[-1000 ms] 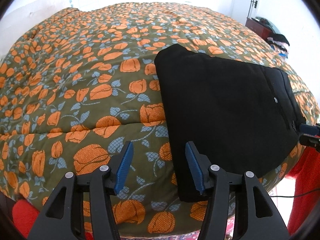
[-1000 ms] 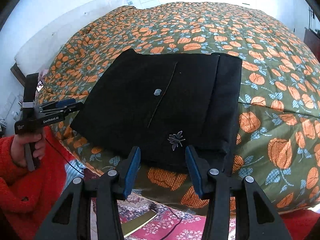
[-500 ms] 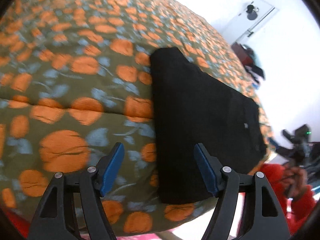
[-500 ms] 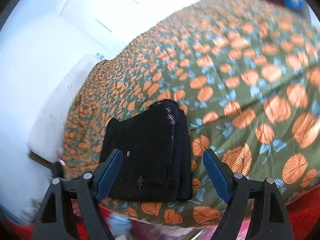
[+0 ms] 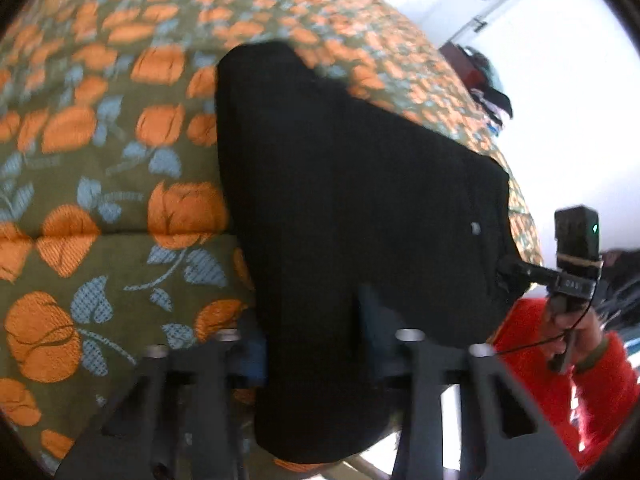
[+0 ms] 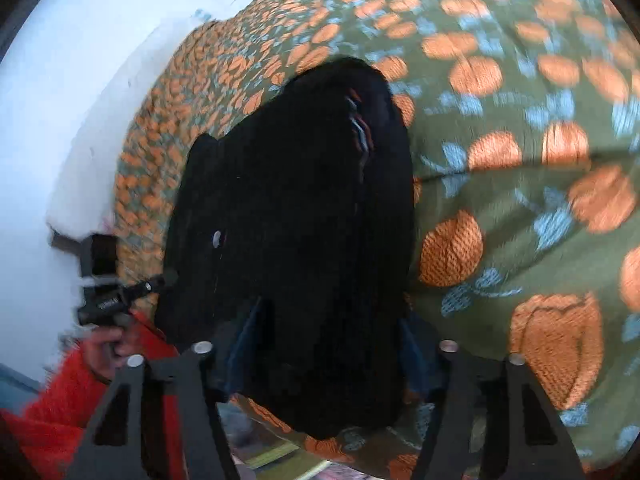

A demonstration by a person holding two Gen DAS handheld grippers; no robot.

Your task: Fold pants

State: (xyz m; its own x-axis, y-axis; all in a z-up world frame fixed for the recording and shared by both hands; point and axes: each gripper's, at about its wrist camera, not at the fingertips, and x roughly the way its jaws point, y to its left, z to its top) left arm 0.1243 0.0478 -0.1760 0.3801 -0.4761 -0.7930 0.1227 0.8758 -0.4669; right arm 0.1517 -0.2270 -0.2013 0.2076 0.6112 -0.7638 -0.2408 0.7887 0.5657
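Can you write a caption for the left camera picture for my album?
The left tongs closing around the near edge of folded black pants on a flowery bedspread.

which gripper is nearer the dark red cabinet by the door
Right. Both are closing with the black pants between their jaws: the right gripper at the near corner toward the cabinet, the left gripper at the corner away from it.

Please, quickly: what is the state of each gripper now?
Left gripper: jaws closing, the near edge of the black pants between them.
Right gripper: jaws closing, the pants' other near corner between them.
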